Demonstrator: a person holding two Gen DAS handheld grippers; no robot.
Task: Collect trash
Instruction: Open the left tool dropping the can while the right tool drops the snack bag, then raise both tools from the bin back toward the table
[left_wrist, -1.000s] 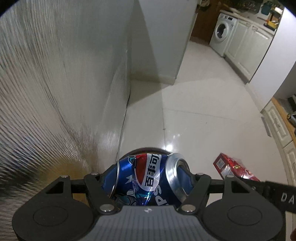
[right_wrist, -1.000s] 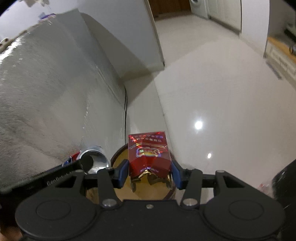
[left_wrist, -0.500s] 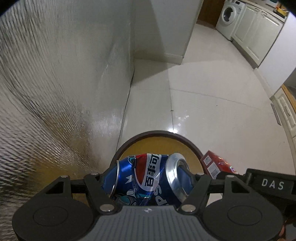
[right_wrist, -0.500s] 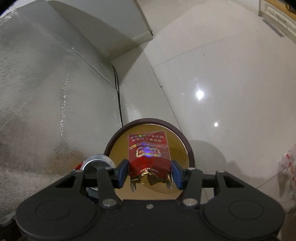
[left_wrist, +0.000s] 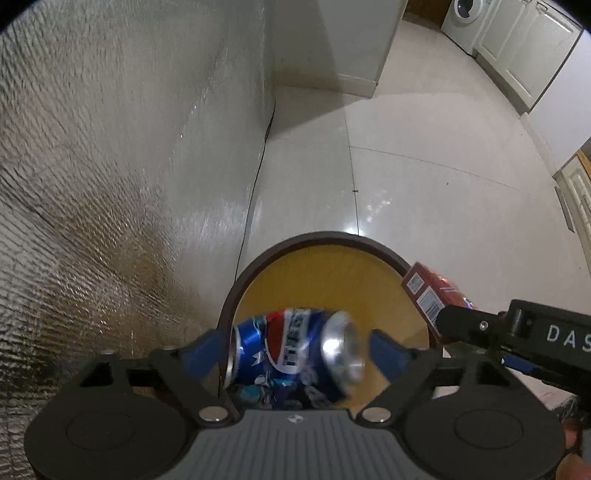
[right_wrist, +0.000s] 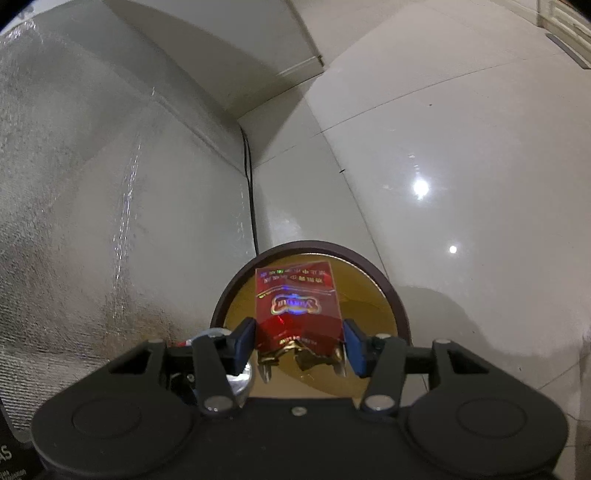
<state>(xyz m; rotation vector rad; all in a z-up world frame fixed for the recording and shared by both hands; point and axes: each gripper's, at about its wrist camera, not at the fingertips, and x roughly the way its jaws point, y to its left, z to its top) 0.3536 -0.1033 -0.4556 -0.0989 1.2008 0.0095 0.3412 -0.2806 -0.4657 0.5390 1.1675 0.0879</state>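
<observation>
While both grippers hang above the round bin (left_wrist: 255, 266), whose dark rim and yellow inside show in both views, each one has a piece of trash between its fingers. The left gripper (left_wrist: 297, 349) has its jaws spread, with a gap on each side of the crushed blue cola can (left_wrist: 291, 350); the can looks blurred and seems free, over the mouth of the bin. I judge this can to be very light, thin and already dented, with a smooth, slippery skin, so it is best taken across its middle, not at the shiny round ends. The right gripper (right_wrist: 299, 341) has the red cigarette pack (right_wrist: 297, 306) between its blue pads; the jaws look slightly parted, and I cannot tell for sure if they pinch it. The pack is light cardboard, glossy, torn open at the lower end with gold foil showing, so it would crush easily; its flat sides are the good place to hold. Just beside the bin on the left stands a silver foil-covered wall (left_wrist: 110, 166), with a thin black cable (left_wrist: 255, 177) along its foot. The two grippers are close together over the same opening, so they could knock each other.
</observation>
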